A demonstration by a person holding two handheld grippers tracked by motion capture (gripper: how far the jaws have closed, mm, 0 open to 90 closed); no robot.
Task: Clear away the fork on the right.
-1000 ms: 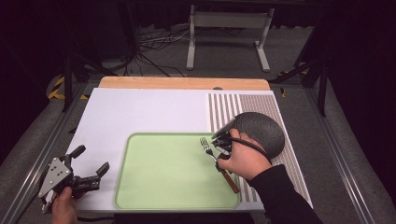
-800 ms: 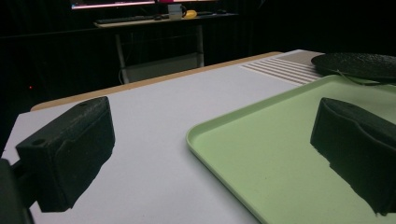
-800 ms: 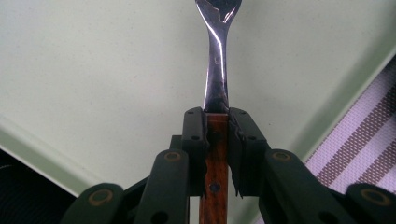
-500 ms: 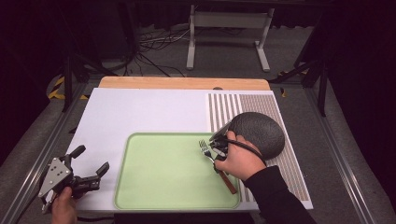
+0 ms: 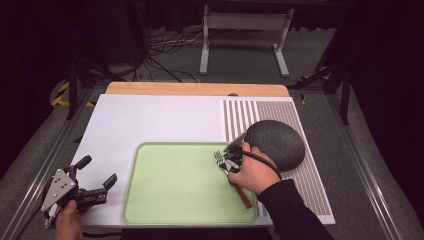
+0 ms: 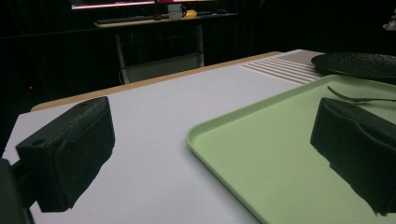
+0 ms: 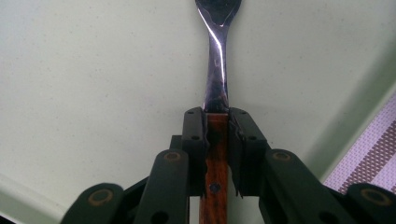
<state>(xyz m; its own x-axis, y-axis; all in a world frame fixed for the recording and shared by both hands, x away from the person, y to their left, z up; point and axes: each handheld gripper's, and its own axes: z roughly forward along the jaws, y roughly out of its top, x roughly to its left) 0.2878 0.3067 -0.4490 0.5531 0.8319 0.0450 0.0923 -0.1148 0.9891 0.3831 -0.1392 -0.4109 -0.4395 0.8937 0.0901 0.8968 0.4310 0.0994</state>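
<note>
A fork [image 5: 220, 161] with a brown wooden handle is at the right side of the light green tray [image 5: 175, 190]. My right gripper [image 5: 231, 159] is shut on the handle just behind the metal neck. In the right gripper view the two pads [image 7: 194, 135] press the wood of the fork [image 7: 217, 70] from both sides, over the tray [image 7: 93, 84]. My left gripper [image 5: 95, 186] stands open at the table's near left corner, just left of the tray. In the left gripper view the left gripper [image 6: 215, 144] holds nothing, and the fork [image 6: 357, 98] shows low over the tray [image 6: 261, 154].
A dark round plate [image 5: 276, 142] sits on the striped placemat [image 5: 295, 165] right behind the right hand; the plate [image 6: 355, 63] lies beyond the tray. A white board [image 5: 150, 120] covers the table, with a wooden strip [image 5: 195, 89] along its far edge.
The right hand with the fork has shifted slightly toward the near edge. The left gripper has kept still.
</note>
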